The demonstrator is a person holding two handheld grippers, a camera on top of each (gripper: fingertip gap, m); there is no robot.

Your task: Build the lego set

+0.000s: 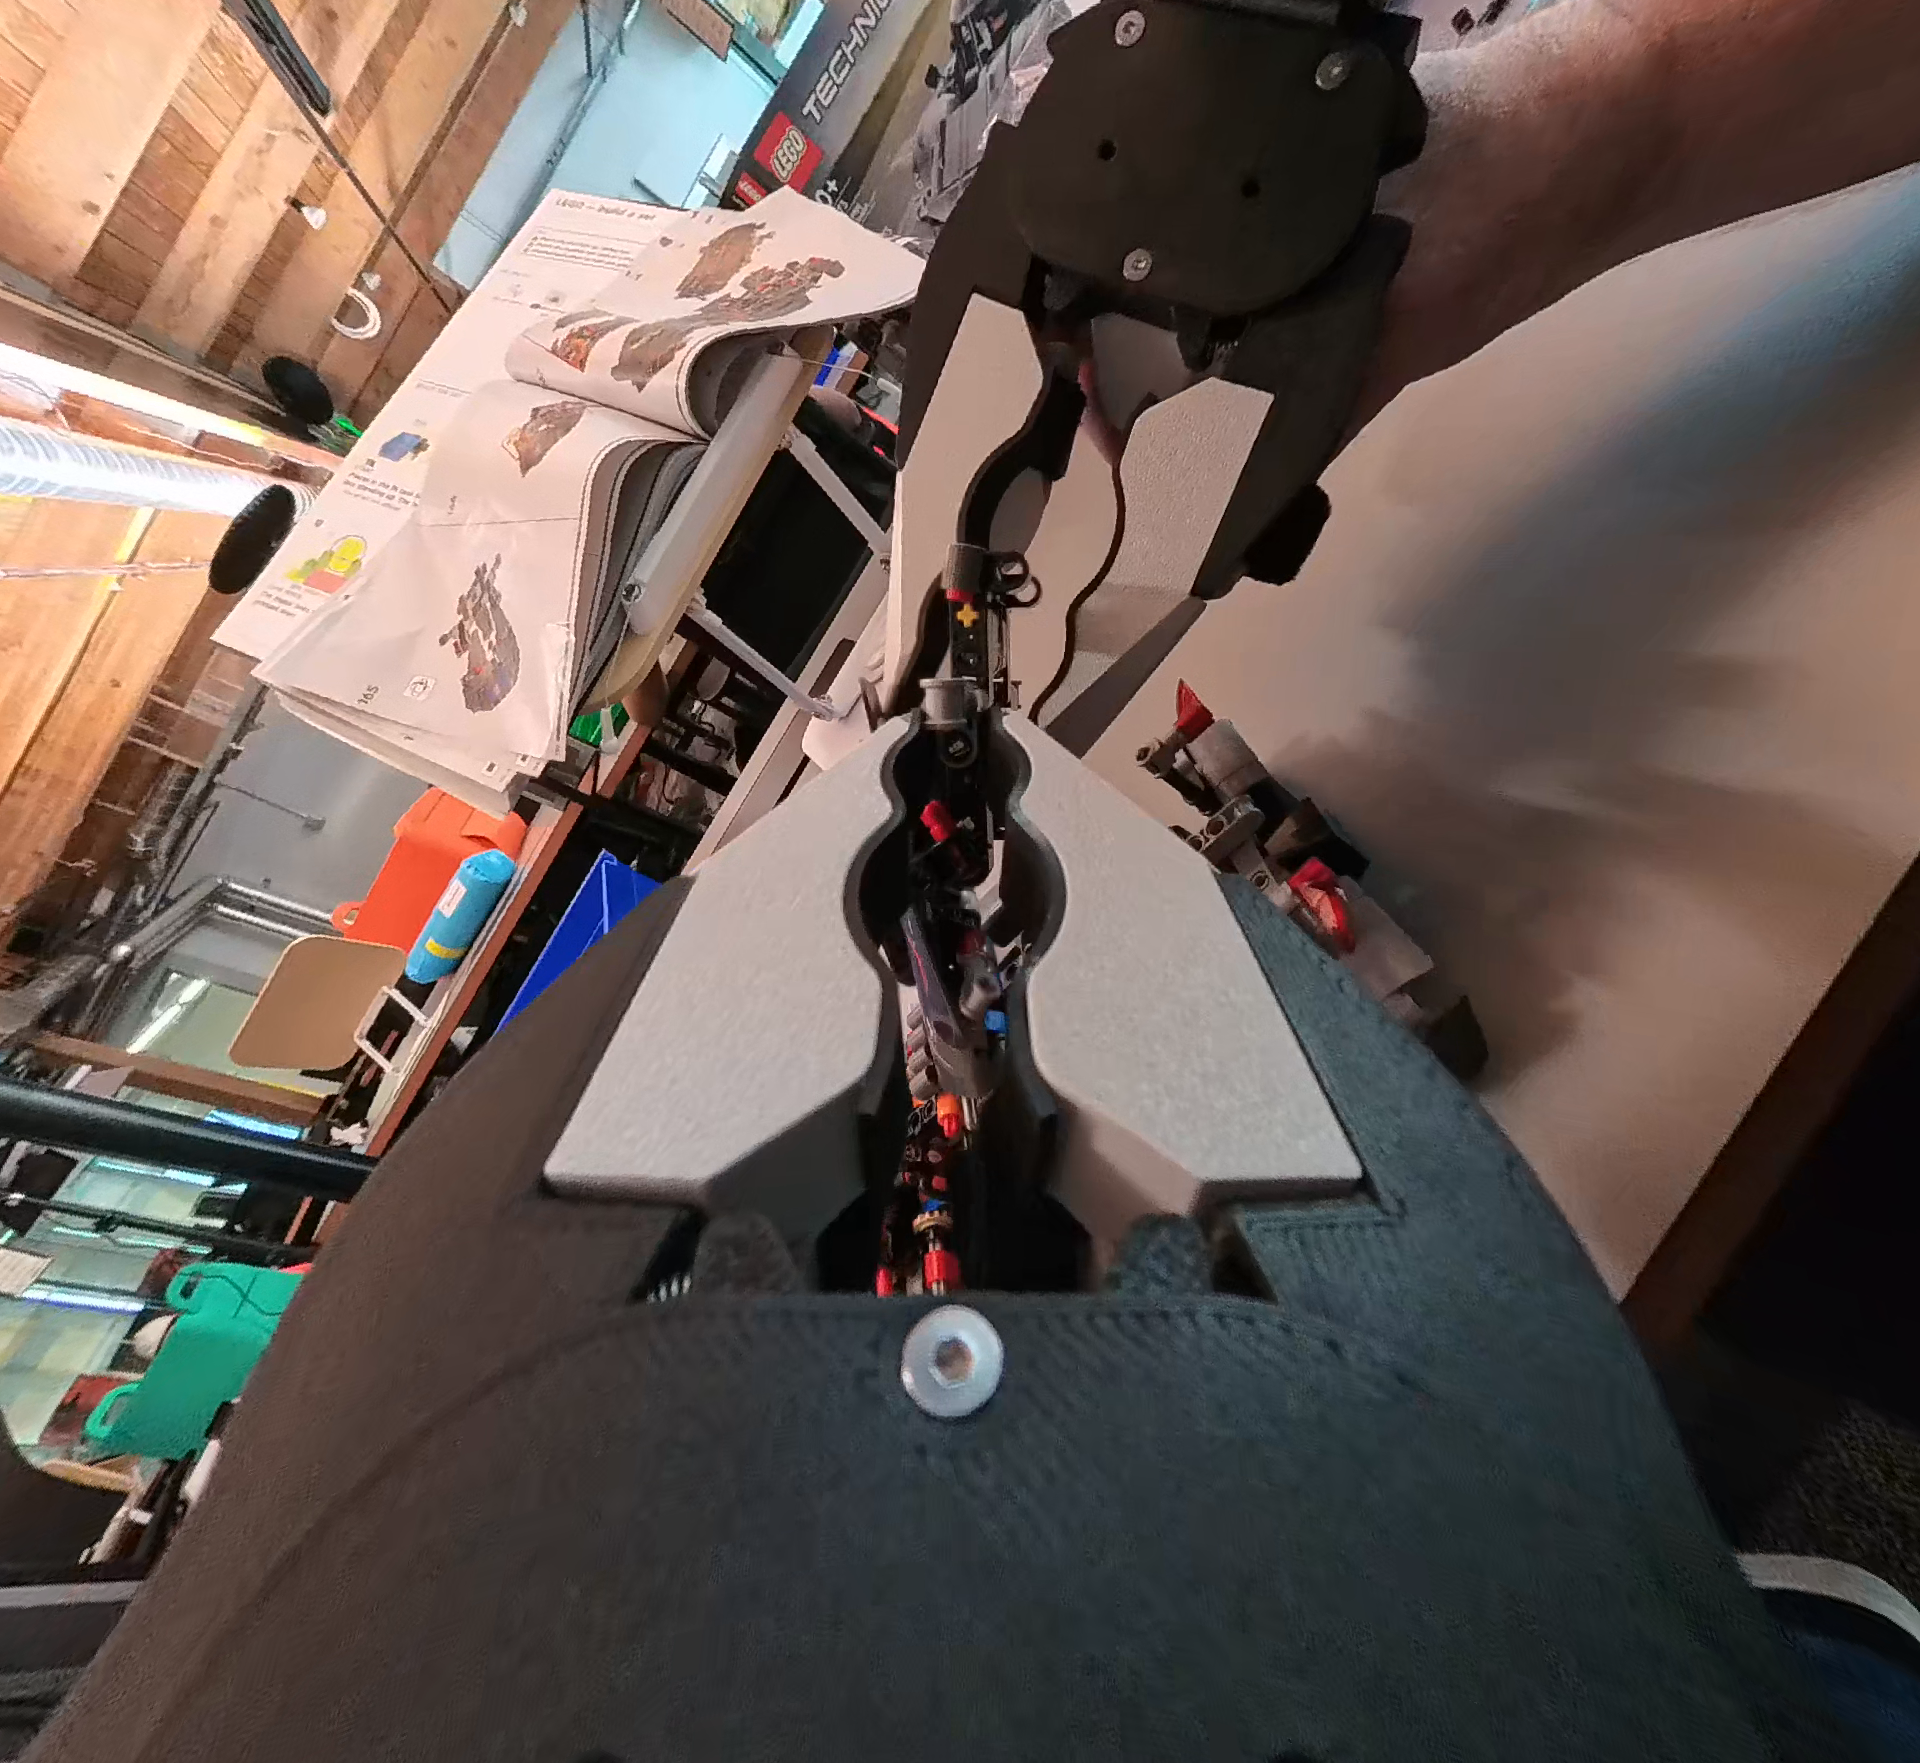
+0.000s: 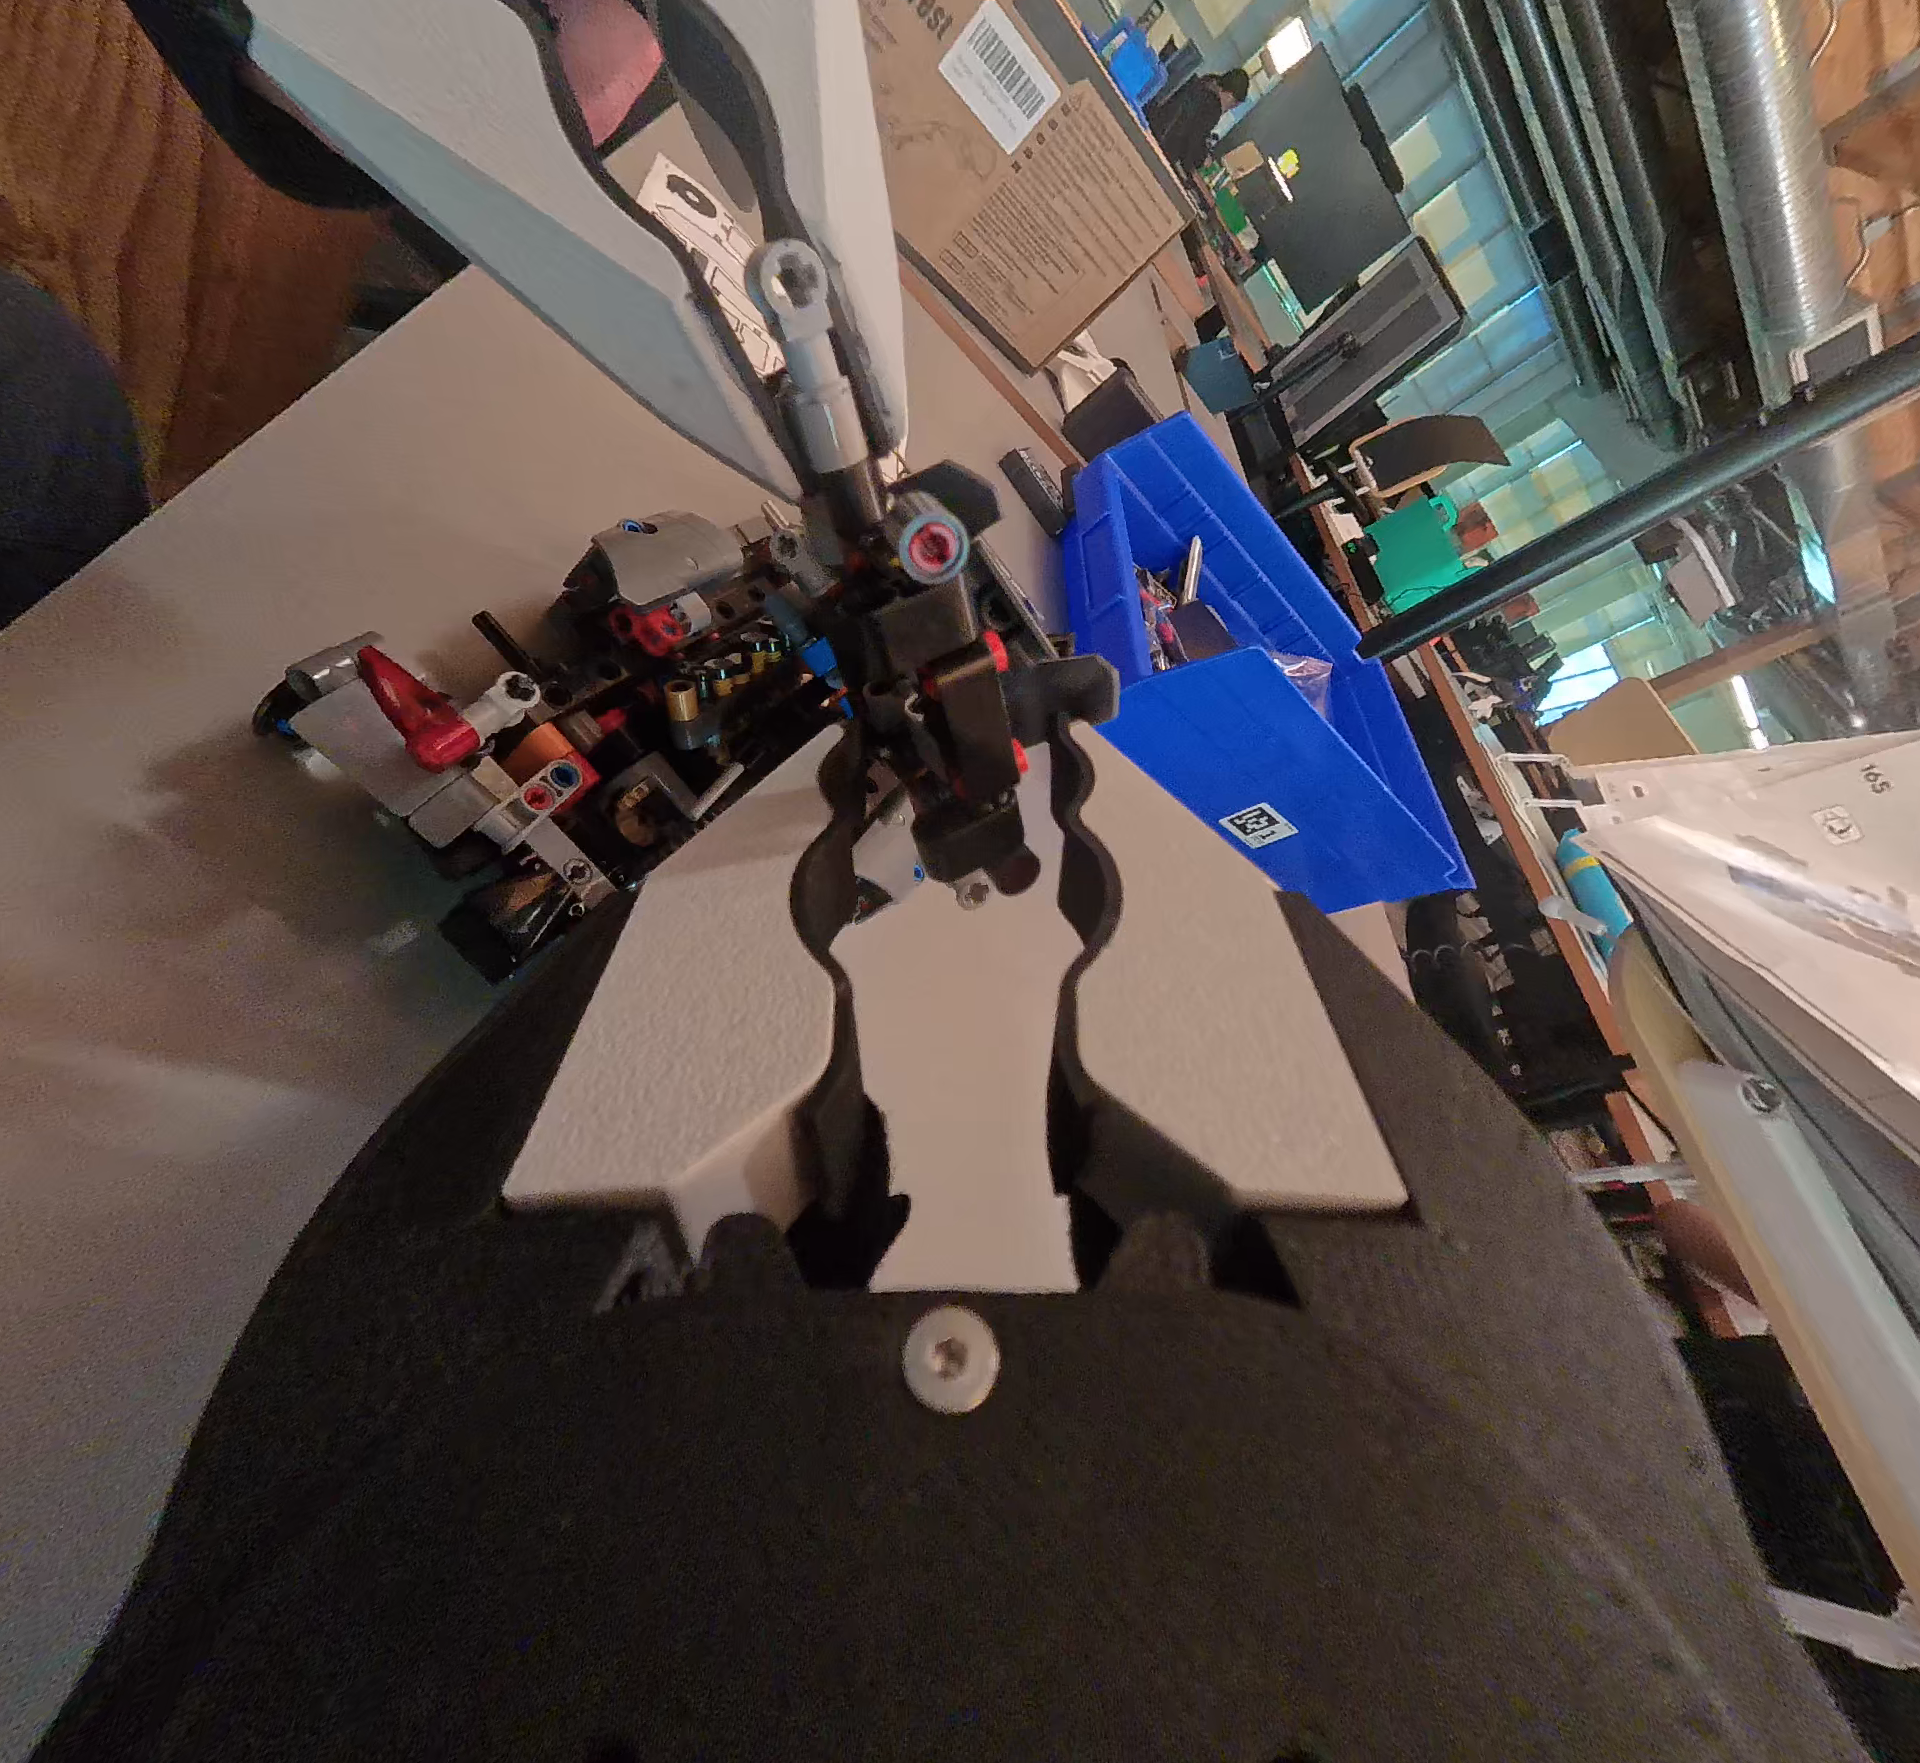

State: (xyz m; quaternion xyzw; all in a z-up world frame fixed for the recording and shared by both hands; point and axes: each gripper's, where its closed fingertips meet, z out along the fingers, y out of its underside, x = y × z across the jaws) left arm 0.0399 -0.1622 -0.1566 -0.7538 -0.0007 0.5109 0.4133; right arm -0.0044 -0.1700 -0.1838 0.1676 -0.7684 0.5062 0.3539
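**Both grippers on one slim lego sub-assembly, end to end**

Above the tabletop (image 1: 1662, 518), left wrist view: the left gripper (image 1: 961, 747) is pinching a long, thin lego sub-assembly (image 1: 956, 882) that runs lengthwise through the slot between its fingers, black beams with red, blue and orange pins showing. Its long axis points straight ahead along the fingers. At the far tip the right gripper (image 1: 987, 591) comes in from the opposite side, nose to nose, its fingers closed on the sub-assembly's upper end, a grey collar and a black beam. A bare forearm (image 1: 1662, 51) holds it. Another built chunk of the model (image 1: 1299, 861) sits on the tabletop just right of the grip. An open instruction booklet (image 1: 540, 466) on a stand and the set's box (image 1: 894, 82) stand behind.

Right wrist view: the right gripper (image 2: 951, 768) is pressed onto a black cluster (image 2: 956, 705) with red pins at its fingertips. Beyond, the left gripper (image 2: 831, 466) clamps a grey link rod (image 2: 805, 342) that sticks out past the cluster. Both lie on one line with the part between, neither nearer. The larger chassis section (image 2: 582, 705) lies on the tabletop, left and behind. A blue bin (image 2: 1247, 695) of parts is to the right.

Judgement: a mating or pressing step in mid-air; the push must follow that shared axis, or the thin piece may bend apart.
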